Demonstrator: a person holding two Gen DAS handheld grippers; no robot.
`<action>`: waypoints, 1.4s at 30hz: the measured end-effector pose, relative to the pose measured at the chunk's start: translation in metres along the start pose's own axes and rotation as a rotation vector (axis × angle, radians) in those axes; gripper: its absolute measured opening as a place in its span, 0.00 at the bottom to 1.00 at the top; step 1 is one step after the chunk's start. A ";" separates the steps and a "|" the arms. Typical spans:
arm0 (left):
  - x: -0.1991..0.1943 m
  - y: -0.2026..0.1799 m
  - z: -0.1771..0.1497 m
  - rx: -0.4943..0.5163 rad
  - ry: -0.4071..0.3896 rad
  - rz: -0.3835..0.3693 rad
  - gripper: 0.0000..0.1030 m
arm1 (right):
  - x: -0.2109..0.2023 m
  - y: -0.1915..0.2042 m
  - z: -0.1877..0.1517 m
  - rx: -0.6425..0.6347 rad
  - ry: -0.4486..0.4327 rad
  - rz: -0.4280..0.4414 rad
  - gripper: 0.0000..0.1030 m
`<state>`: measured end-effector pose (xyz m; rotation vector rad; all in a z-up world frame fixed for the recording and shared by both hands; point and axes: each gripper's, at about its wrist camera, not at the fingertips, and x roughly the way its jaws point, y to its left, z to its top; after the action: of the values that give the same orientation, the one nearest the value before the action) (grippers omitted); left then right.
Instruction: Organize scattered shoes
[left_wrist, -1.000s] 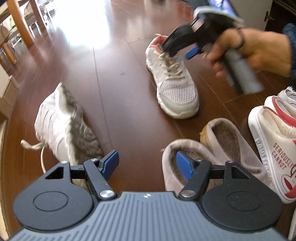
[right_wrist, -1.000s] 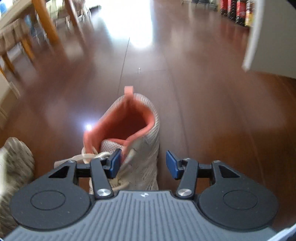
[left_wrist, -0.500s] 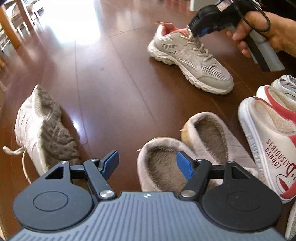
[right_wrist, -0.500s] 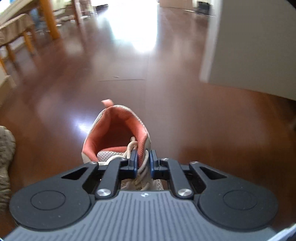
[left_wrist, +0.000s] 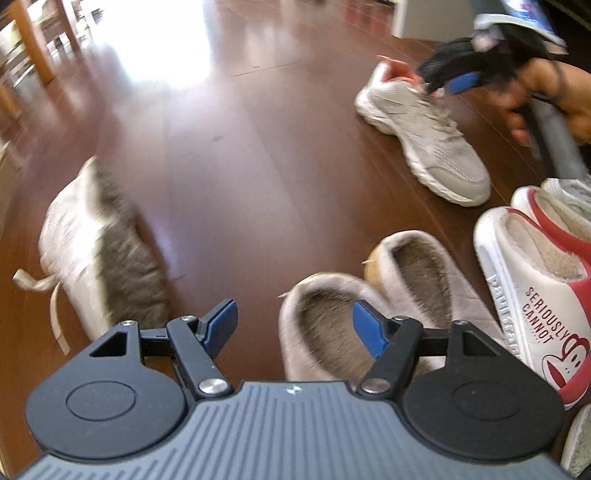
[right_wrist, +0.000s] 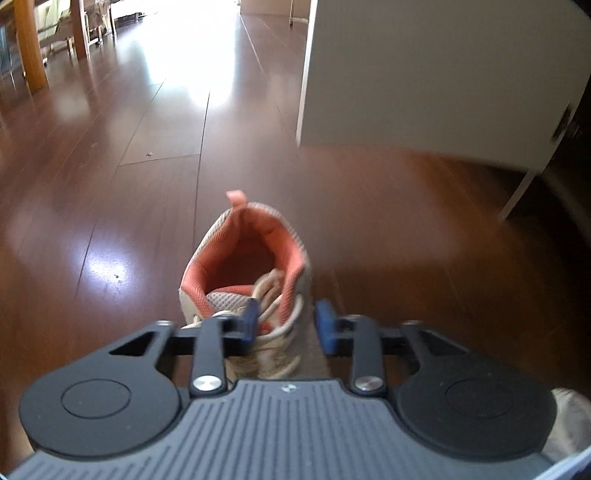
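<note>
A beige sneaker with coral lining (left_wrist: 424, 136) stands upright on the wood floor, toe toward the red and white slippers (left_wrist: 528, 280). My right gripper (right_wrist: 288, 321) is open over its laces, and the right side of the sneaker's (right_wrist: 251, 266) collar sits between the blue pads. The left wrist view shows that right gripper (left_wrist: 443, 81) in a hand above the sneaker's tongue. The matching sneaker (left_wrist: 96, 251) lies on its side at the left, sole showing. My left gripper (left_wrist: 291, 326) is open and holds nothing, just above a pair of beige fuzzy slippers (left_wrist: 417, 266).
A white cabinet (right_wrist: 443, 74) stands behind the sneaker on the right. Wooden table and chair legs (right_wrist: 33, 44) are at the far left. Another pale shoe (left_wrist: 576, 443) shows at the lower right edge. Bare floor (left_wrist: 258, 147) lies between the two sneakers.
The right gripper shut on the sneaker's laces, swung the shoe round toward the slippers, and has now opened. The left gripper stayed open and shifted only slightly.
</note>
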<state>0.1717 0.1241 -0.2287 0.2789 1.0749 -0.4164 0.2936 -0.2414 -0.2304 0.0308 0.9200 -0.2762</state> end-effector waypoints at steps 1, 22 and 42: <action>-0.003 0.007 -0.004 -0.023 0.002 0.011 0.69 | -0.008 0.002 0.001 -0.017 -0.024 0.005 0.56; 0.045 0.094 -0.035 -0.091 -0.058 0.274 0.52 | -0.058 0.323 -0.020 -0.510 0.168 0.676 0.88; -0.014 0.039 -0.044 0.218 -0.216 0.246 0.51 | -0.010 0.188 -0.004 -0.289 0.187 0.530 0.43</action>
<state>0.1494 0.1799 -0.2348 0.5418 0.7727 -0.3336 0.3319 -0.0575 -0.2420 0.0327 1.0933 0.3580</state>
